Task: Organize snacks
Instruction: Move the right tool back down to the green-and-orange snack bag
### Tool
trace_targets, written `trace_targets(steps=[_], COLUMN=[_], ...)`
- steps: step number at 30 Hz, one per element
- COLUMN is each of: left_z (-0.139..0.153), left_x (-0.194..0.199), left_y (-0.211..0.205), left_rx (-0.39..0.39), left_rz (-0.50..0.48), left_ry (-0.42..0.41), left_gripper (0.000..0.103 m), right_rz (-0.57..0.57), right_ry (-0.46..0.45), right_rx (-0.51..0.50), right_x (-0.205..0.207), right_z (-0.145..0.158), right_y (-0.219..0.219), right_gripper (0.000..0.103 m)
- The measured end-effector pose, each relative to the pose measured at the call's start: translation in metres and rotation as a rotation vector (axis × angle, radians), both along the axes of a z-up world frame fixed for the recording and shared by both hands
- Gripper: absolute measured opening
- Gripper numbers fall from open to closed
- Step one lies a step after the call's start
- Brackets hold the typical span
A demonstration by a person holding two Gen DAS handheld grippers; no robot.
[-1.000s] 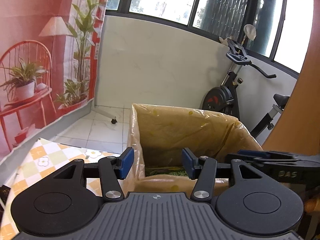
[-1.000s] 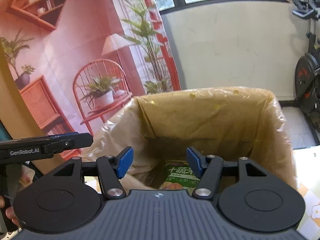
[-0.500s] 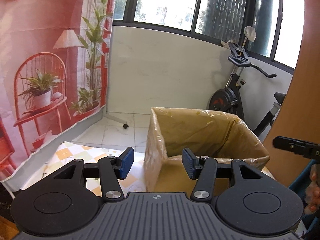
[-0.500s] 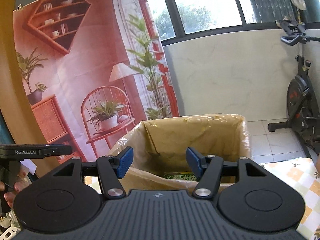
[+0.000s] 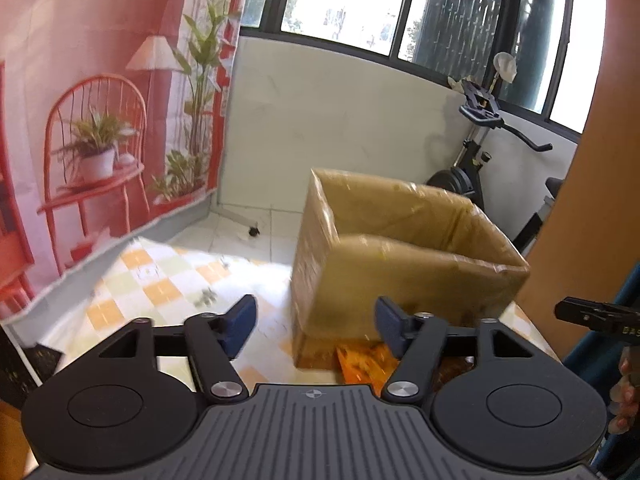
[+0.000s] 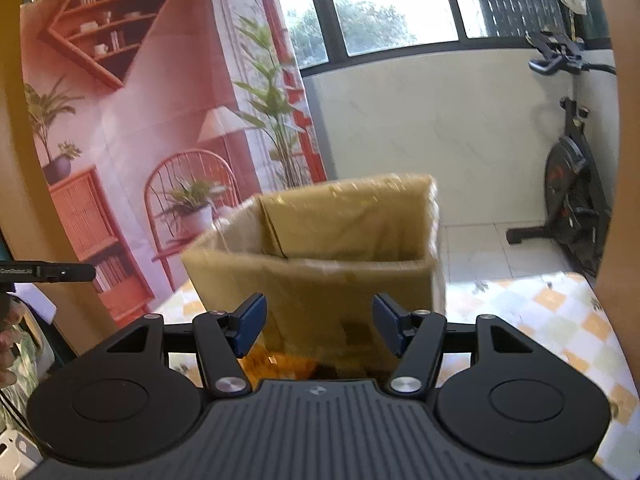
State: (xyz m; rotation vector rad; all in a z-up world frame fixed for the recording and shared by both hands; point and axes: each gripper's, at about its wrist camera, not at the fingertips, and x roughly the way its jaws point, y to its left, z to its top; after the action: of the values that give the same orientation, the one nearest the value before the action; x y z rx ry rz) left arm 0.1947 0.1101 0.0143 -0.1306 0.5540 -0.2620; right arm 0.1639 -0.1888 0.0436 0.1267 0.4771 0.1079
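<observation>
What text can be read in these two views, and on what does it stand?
"GenRobot.AI", blurred, only partly legible: on the left tongs at the right view's left edge.
"DAS", cut off at the frame edge: on the right tongs in the left view.
Orange snack packet beside the cardboard box: print too blurred to read.

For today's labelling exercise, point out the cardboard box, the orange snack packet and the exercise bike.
cardboard box [image 5: 404, 276]: left wrist view, on its near outer wall.
orange snack packet [image 5: 362, 364]: left wrist view, on the crinkled wrapper at the box's foot.
exercise bike [image 6: 572, 184]: right wrist view, on its flywheel housing.
</observation>
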Motion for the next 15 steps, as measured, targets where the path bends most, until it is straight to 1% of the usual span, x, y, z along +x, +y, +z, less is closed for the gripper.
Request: trace_targets(steps=[1,4,5,8,11,13,15], left_z=[-0.005,-0.025,-0.032,-0.053,-0.072,-0.082,-0.091], left_x=[-0.003,-0.01,-0.011,-0.013,-0.013,-0.014,-0.016], left_y=[-0.001,-0.012,-0.016,-0.03,-0.041,-0.049,-0.055], left_rx=[-0.009,-0.028,-0.032,-0.035,-0.027,-0.011,-0.002], left_rz=[-0.003,-0.023,-0.027,-0.052,-0.075,-0.094,-0.12], left_ry=[0.002,0.024,0.043,0.097,0.146,0.172,0.189], left_gripper=[0.078,0.08,0.08,0.08,0.08,0.08,0.08], right_rz=[-0.009,-0.026,-0.03,-0.036,-0.04,-0.041,-0.044], right_ry=[0.007,0.029,0.039,0.067,0.099,0.125,0.146], right_rx=[-0.006,-0.042,-0.063,-0.108,-0.142,-0.146,-0.13], right_x=[-0.004,-0.012,-0.015,-0.022,-0.026,-0.028,-0.03], right_z=[-0.004,-0.019,-0.024,-0.038,-0.053,-0.062,-0.07], right_y=[-0.001,-0.002,-0.002,-0.001,-0.001,-0.003,-0.005], right_gripper=[0.062,0.062,0.063,0.068,0.069,0.072,0.08])
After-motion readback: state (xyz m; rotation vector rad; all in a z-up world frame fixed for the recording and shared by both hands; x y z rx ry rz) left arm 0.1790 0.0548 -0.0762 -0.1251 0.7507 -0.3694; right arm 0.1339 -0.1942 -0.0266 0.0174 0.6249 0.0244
